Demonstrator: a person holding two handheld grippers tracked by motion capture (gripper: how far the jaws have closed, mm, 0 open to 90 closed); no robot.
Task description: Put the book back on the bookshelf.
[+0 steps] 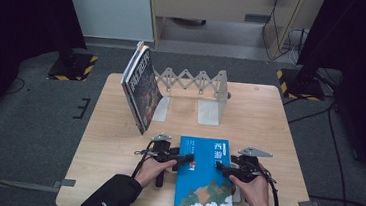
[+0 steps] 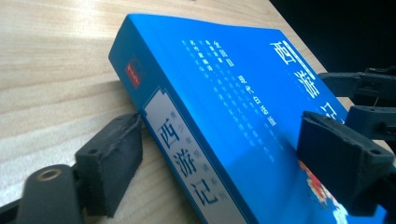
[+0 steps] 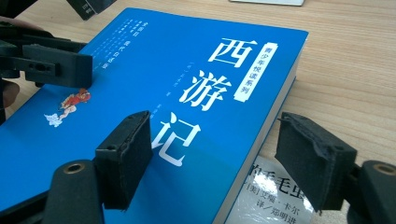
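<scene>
The left gripper (image 1: 186,159) straddles the spine edge of the blue book (image 1: 204,177): in the left gripper view one black pad (image 2: 112,161) sits at the spine down by the table, touching or nearly touching it, while the other pad (image 2: 343,156) hangs over the front cover, so the jaws stand spread around the book's thickness and whether they press on it cannot be told. The right gripper (image 1: 221,168) comes in from the opposite long edge; in the right gripper view its one pad (image 3: 126,156) lies over the cover beside the white title and the other (image 3: 310,156) stands off the page edge, clear of it, so its jaws are apart and not pinching. The book lies flat between the two grippers on the wooden table (image 1: 107,141), and a second, white-covered book (image 3: 266,198) peeks out from under it just below the right gripper's outer pad. Farther beyond both grippers, a dark book (image 1: 141,87) leans against an expanding bookend rack (image 1: 197,84).
</scene>
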